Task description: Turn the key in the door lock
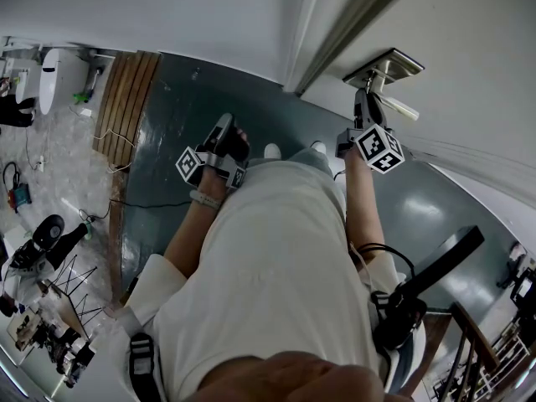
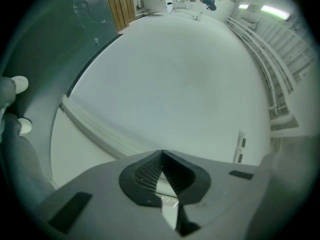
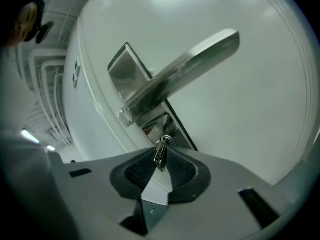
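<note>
Small silver metal key (image 3: 161, 148), seated in the steel lock plate (image 3: 124, 70) under the lever handle (image 3: 187, 69), at the white door's (image 3: 245, 129) edge.
Likely stiff, light, slick; take the flat bow. Right gripper (image 3: 160, 162) jaws pinch it there; left gripper (image 2: 162, 156) jaws meet, empty.

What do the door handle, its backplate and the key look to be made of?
Door handle: metal, probably brushed steel or aluminium, going by the soft grey sheen and brighter end.
Backplate: polished metal, since it mirrors its surroundings.
Key: silvery metal with stamped marks; the alloy cannot be told.
</note>
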Action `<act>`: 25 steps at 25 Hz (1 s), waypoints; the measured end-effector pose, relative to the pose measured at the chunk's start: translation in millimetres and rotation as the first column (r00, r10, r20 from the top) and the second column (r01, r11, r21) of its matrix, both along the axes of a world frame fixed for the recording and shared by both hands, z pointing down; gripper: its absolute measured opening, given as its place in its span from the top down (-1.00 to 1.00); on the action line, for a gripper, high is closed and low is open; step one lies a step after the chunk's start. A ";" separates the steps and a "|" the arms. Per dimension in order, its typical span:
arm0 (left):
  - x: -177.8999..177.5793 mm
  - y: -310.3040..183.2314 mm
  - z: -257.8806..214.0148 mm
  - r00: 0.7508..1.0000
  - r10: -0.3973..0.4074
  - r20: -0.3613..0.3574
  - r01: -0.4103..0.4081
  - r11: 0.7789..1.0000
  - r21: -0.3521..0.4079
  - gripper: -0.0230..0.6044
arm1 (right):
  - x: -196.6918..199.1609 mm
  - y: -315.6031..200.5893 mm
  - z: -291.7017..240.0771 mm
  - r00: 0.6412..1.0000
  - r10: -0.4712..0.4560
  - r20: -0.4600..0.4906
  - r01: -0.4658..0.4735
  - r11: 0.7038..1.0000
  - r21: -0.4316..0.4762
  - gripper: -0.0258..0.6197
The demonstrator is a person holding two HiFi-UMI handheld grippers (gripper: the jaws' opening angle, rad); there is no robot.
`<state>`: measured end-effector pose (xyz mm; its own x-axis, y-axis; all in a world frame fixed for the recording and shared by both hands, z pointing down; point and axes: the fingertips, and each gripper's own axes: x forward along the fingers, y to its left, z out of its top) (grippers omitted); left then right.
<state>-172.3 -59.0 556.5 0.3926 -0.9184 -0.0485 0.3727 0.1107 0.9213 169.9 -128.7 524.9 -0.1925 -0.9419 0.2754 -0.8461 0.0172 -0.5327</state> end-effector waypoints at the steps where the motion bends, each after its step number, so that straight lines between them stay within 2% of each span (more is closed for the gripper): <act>1: -0.1 0.2 0.5 1.000 0.000 0.001 0.000 1.000 0.000 0.90 | 0.2 -0.1 0.1 0.998 0.015 0.062 -0.015 1.000 -0.007 0.67; 4: 0.8 -0.1 -0.4 1.000 0.000 -0.003 0.000 1.000 0.000 0.90 | 0.2 -0.6 0.2 0.956 0.064 0.287 -0.058 0.998 -0.029 0.70; 8: 1.0 -0.9 -0.5 1.000 0.001 -0.005 -0.001 1.000 -0.001 0.90 | 2.3 -1.4 2.7 0.872 0.093 0.480 -0.078 0.996 -0.051 0.70; 10: 0.7 -1.0 -0.4 1.000 -0.001 -0.005 0.001 1.000 -0.002 0.90 | 3.7 -0.7 5.8 0.811 0.110 0.575 -0.090 0.994 -0.064 0.70; 13: -0.1 -0.3 1.7 1.000 -0.004 -0.006 0.004 1.000 -0.009 0.90 | 2.7 2.0 8.7 0.699 0.153 0.699 -0.110 0.988 -0.106 0.70; 16: -0.9 -0.6 2.7 1.000 -0.005 -0.007 0.005 1.000 -0.011 0.90 | 2.0 1.2 11.2 0.591 0.160 0.791 -0.108 0.987 -0.120 0.69; 18: -0.6 -1.0 1.9 1.000 -0.002 -0.007 0.002 1.000 -0.007 0.90 | 1.5 0.5 12.9 0.539 0.149 0.829 -0.098 0.989 -0.114 0.69; 19: -0.7 -1.1 2.2 1.000 -0.001 -0.006 0.001 1.000 -0.006 0.90 | 1.1 0.2 13.4 0.527 0.142 0.838 -0.093 0.990 -0.109 0.69; 21: -1.1 -1.5 2.7 1.000 -0.001 -0.005 0.001 1.000 -0.007 0.90 | -0.1 -0.8 13.9 0.527 0.129 0.840 -0.085 0.991 -0.099 0.69; 25: -0.9 -2.0 2.3 1.000 0.000 -0.008 0.000 1.000 -0.008 0.90 | -2.0 -1.3 13.7 0.562 0.116 0.819 -0.074 0.993 -0.090 0.69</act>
<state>-173.3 -61.1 558.8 0.3920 -0.9189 -0.0443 0.3802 0.1180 0.9173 167.9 -130.1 538.6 -0.2655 -0.9605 0.0829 -0.0384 -0.0754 -0.9964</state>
